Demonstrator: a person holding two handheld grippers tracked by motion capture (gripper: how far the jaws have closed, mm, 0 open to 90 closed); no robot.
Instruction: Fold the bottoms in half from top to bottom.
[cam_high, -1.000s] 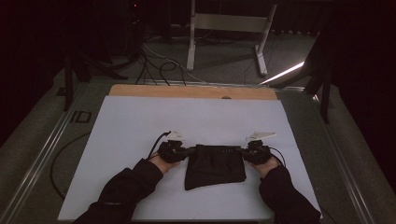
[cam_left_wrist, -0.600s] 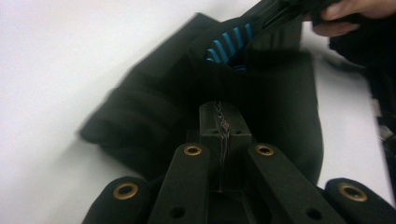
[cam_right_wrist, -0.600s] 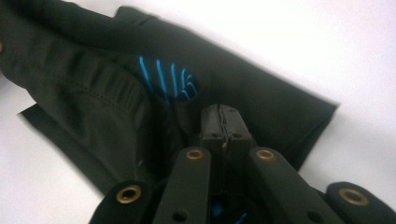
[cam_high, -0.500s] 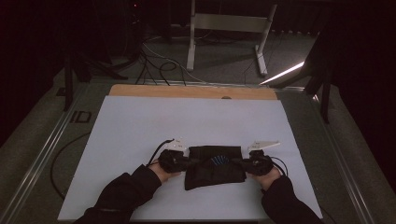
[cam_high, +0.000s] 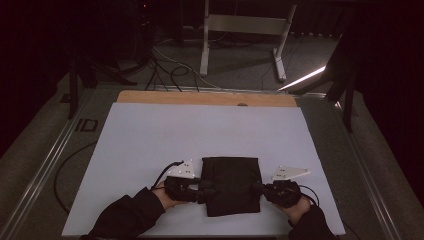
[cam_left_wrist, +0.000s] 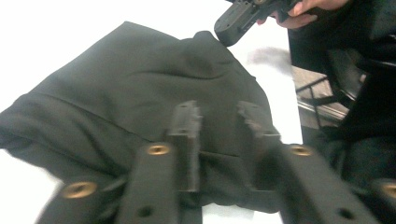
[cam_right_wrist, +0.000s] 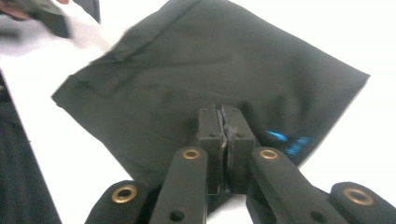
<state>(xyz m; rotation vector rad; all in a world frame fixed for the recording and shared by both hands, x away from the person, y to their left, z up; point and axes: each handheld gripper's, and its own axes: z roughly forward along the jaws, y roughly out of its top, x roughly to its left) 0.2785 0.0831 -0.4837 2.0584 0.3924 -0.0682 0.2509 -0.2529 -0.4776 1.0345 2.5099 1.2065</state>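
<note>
Now dark cloth (cam_high: 232, 184) folded smaller than before, squarer (fold step likely done). Left hand-held gripper (cam_left_wrist: 218, 116) jaws just opened, releasing cloth's edge; right hand-held gripper (cam_right_wrist: 223, 122) closed, seemingly pinching cloth's opposite edge.

black cloth (cam_high: 231, 184) with blue mark, white table (cam_high: 200, 130)

A white-topped table (cam_high: 150, 135) with a wooden far edge carries a folded black cloth (cam_high: 231, 185) near its front edge.
</note>
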